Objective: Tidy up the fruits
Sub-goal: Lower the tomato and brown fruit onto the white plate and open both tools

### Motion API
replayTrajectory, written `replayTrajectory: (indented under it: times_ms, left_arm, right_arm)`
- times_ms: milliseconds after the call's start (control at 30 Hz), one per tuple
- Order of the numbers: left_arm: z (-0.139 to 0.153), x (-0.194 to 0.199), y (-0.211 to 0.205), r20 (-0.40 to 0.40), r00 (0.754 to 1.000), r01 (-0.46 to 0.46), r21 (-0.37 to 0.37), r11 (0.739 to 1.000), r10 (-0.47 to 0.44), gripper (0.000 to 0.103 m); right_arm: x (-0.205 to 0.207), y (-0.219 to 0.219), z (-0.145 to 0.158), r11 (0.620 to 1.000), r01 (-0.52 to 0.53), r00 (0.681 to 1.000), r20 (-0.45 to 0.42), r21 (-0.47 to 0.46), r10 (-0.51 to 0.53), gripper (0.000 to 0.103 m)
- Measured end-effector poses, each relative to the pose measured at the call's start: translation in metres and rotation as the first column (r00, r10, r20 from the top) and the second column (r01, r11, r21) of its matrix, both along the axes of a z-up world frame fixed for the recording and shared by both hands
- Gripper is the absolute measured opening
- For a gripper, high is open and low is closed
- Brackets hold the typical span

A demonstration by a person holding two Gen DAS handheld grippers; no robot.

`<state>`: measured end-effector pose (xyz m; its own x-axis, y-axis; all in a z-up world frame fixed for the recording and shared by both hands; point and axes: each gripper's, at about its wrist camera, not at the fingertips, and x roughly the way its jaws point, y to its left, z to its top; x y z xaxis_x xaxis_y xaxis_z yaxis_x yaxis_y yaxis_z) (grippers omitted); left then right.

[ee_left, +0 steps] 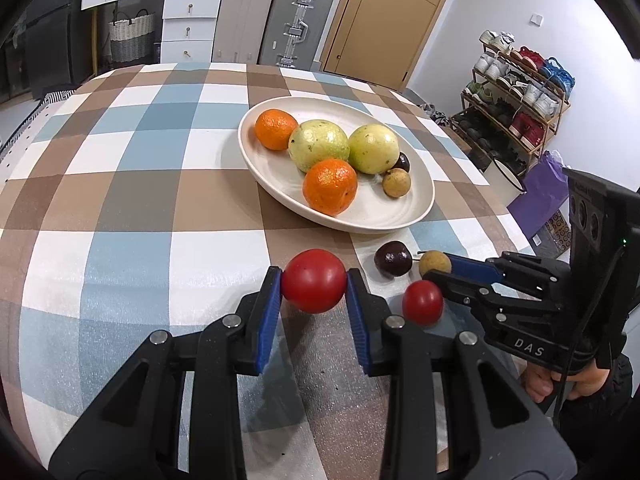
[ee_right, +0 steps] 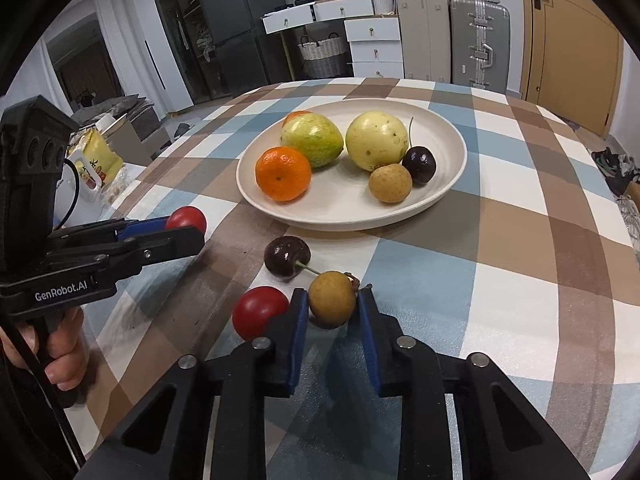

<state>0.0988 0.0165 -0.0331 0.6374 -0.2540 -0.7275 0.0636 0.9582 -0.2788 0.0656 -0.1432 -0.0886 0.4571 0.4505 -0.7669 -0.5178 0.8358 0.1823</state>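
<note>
Blue-padded and black-framed, the left hand-held gripper (ee_left: 314, 286) is clenched on a round red tomato-like fruit (ee_left: 314, 286), held just above the checked cloth of the worktop (ee_left: 120, 200). The right hand-held gripper (ee_right: 333, 300) brackets a small tan longan-like fruit (ee_right: 332, 298); its pads touch or nearly touch both sides, so it seems to be grasping. Beside it lie a smaller red fruit (ee_right: 258, 311) and a dark stemmed cherry (ee_right: 287, 257). Beyond them, the cream ceramic plate (ee_right: 352, 216) already holds oranges, green guavas, a cherry and a longan. The step in hand looks like pick-up; next, each load needs lifting over the rim into a free spot
</note>
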Motion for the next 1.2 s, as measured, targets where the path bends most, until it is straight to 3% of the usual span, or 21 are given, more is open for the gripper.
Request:
replayTrajectory:
  times_ms: [433, 1200]
  left_arm:
    - [0.01, 0.001, 0.003, 0.032, 0.999, -0.013, 0.01, 1.0, 0.013, 0.029]
    - [0.062, 0.024, 0.017, 0.145, 0.989, -0.033, 0.049, 0.998, 0.025, 0.029]
  right_arm:
    - [-0.005, -0.013, 0.016, 0.998, 0.023, 0.999, 0.045, 0.051, -0.025, 0.024]
    - [0.008, -0.039, 0.098, 0.976, 0.062, 0.979, 0.18, 0.209, -0.1, 0.024]
